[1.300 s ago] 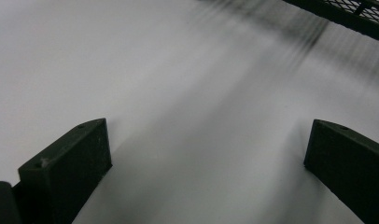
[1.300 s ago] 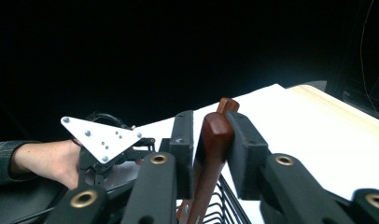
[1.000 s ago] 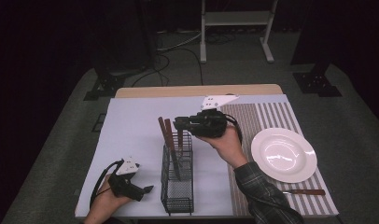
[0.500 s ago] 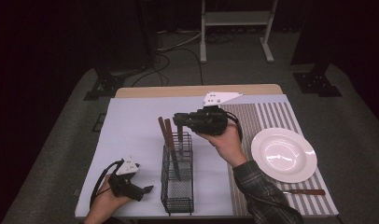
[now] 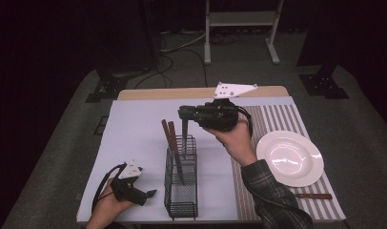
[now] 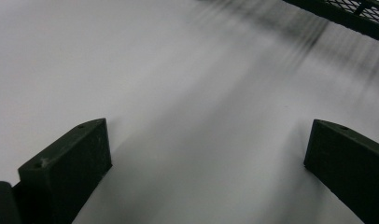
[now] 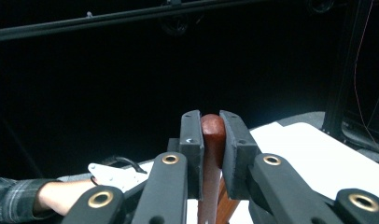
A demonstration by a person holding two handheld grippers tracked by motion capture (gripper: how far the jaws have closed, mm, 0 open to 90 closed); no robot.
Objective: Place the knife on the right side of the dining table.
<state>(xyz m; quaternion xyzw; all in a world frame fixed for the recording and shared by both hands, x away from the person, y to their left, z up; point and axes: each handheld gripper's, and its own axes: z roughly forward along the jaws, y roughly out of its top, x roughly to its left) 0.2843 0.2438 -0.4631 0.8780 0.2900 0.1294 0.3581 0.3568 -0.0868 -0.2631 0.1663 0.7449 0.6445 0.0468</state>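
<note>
Clamped tight, my right gripper (image 5: 183,113) has its jaws pinched on the rounded top of a wooden-handled utensil (image 7: 212,154), the reddish-brown handle squeezed between the two black pads. I'm holding it above the far end of the black wire basket (image 5: 182,179), and the utensil hangs down into that end compartment. Two more wooden handles (image 5: 168,134) lean out of the basket just beside it, tilted toward the far left. Down at the near left of the basket my left gripper (image 5: 145,195) rests on the white mat (image 5: 134,124), jaws spread wide apart with bare mat between them. Right of the basket, well apart, sits a white plate (image 5: 290,158) on the striped placemat (image 5: 277,119), and another wooden-handled piece (image 5: 313,196) lies just beyond the plate's near edge.
</note>
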